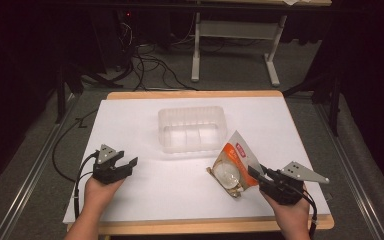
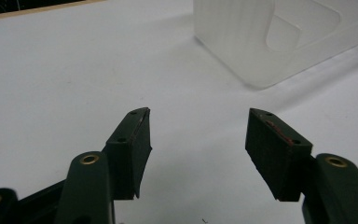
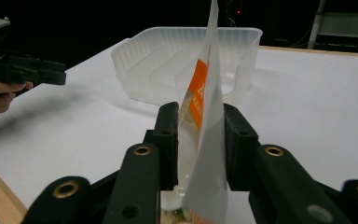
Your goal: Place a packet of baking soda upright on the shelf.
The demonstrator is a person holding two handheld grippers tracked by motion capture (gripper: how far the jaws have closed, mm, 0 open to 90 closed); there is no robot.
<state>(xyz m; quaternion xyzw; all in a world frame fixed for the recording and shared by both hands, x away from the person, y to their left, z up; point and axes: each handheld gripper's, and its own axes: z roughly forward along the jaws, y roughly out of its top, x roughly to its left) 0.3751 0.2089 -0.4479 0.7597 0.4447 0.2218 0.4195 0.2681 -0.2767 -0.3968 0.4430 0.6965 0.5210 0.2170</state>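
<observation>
Right gripper view: right hand-held gripper [image 3: 199, 144] pinches the pouch [image 3: 204, 140] upright, bin [image 3: 158, 60] ahead, likely for dropping in; left hand-held gripper [image 2: 198, 140] waits wide apart.

A frosted, translucent white tub [image 1: 192, 129] with ribbed walls is seen on a plain white sheet [image 1: 130, 120], and a band of light wood-coloured table [image 1: 195, 94] is shown past the sheet's edge beyond the tub. Near the tub's right front corner, a clear packet [image 1: 233, 165] is marked with an orange panel, a small red label and pale round contents. Both the left gripper [image 1: 125, 164] and the right gripper [image 1: 258, 173], well in front of the tub, are coloured black with brass-coloured rivets and grey three-cornered plates on top.
</observation>
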